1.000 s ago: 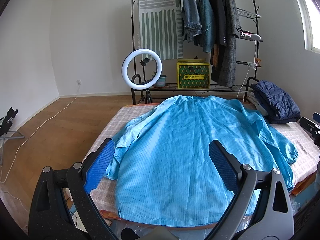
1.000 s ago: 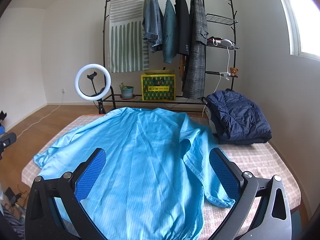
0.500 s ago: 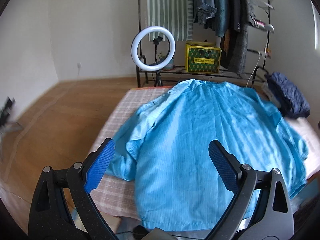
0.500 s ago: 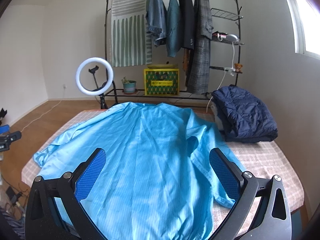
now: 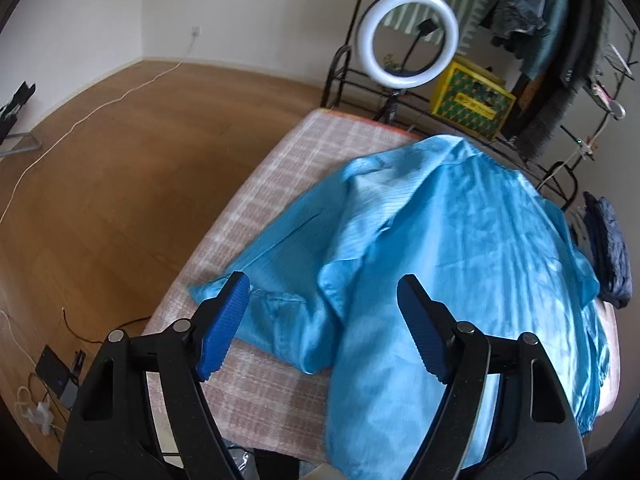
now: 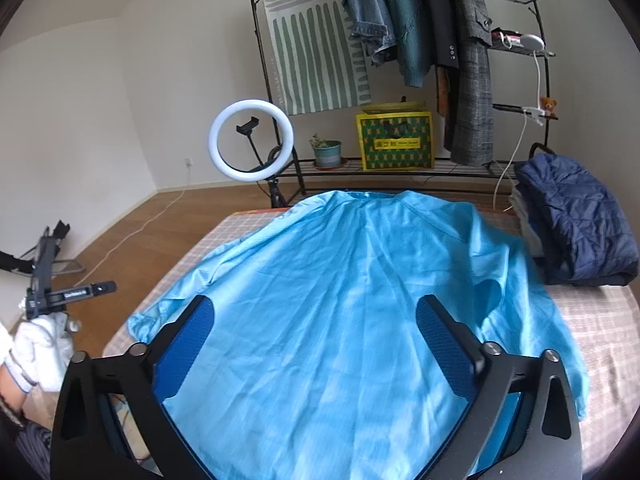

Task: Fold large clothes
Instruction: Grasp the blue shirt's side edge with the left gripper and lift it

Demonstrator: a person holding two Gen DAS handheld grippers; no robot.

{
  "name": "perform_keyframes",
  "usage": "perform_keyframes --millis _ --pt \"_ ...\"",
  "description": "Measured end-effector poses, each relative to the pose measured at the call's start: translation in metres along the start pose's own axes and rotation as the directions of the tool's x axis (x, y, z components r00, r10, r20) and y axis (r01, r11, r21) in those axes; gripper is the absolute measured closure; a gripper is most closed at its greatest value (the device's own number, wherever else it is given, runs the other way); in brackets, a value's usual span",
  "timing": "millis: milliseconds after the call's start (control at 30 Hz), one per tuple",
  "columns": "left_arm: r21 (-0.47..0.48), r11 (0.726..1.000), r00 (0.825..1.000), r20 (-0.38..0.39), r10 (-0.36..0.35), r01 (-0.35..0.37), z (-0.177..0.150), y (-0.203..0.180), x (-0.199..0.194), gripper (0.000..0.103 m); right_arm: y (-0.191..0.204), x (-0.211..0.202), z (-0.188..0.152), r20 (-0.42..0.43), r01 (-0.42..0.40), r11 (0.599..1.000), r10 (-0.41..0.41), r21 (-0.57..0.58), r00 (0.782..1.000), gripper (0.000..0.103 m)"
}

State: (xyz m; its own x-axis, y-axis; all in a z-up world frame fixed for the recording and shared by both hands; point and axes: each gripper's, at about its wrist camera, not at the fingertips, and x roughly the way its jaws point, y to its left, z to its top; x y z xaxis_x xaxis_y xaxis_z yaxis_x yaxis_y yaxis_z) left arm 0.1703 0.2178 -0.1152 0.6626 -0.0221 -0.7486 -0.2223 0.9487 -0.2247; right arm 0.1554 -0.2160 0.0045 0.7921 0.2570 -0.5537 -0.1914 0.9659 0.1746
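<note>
Closing left claw [image 5: 320, 300] now over sleeve [image 5: 280, 280] (nothing gripped), shirt [image 6: 340, 300] unmoved

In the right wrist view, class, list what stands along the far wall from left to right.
Ring light → potted plant → yellow-green box → hanging grey checked coat.

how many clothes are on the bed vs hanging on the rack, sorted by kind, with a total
Spread out on the bed, blue coat: 1
Folded on the bed, navy puffer jacket: 1
Hanging on the rack, denim jacket, teal top, black jacket, grey plaid coat: 4
Total: 6
</note>
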Motion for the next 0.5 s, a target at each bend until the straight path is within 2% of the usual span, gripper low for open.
perform_keyframes --millis 100,167,200,233,300,367,500 --pt "-0.009 1.000 0.999 -0.037 0.020 -0.021 0.002 0.012 0.021 0.027 -0.002 0.016 -0.005 -0.046 -0.024 0.999 0.026 0.028 0.999 0.018" --pt "-0.039 0.999 0.998 -0.069 0.011 -0.014 0.003 0.023 0.034 0.027 -0.004 0.028 -0.005 -0.100 -0.039 0.998 0.045 0.057 0.994 0.030" --pt "-0.065 0.998 0.995 -0.096 -0.002 -0.005 0.003 0.032 0.040 0.027 -0.006 0.031 -0.004 -0.125 -0.052 0.995 0.062 0.082 0.990 0.032" --pt "-0.089 0.996 0.993 -0.116 -0.014 0.004 0.003 0.039 0.046 0.027 -0.008 0.033 -0.003 -0.144 -0.084 0.989 0.101 0.119 0.984 0.033" --pt "-0.129 0.992 0.989 -0.147 -0.019 0.000 0.004 0.053 0.060 0.027 -0.010 0.030 -0.002 -0.142 -0.106 0.983 0.128 0.150 0.982 0.033" --pt "-0.175 0.985 0.985 -0.170 -0.027 -0.003 0.004 0.066 0.072 0.027 -0.009 0.028 -0.001 -0.121 -0.098 0.986 0.115 0.138 0.986 0.033" --pt "-0.305 0.952 0.972 -0.232 -0.039 -0.035 -0.004 0.095 0.096 0.027 -0.004 0.036 -0.007 -0.107 -0.067 0.994 0.077 0.090 0.991 0.033"
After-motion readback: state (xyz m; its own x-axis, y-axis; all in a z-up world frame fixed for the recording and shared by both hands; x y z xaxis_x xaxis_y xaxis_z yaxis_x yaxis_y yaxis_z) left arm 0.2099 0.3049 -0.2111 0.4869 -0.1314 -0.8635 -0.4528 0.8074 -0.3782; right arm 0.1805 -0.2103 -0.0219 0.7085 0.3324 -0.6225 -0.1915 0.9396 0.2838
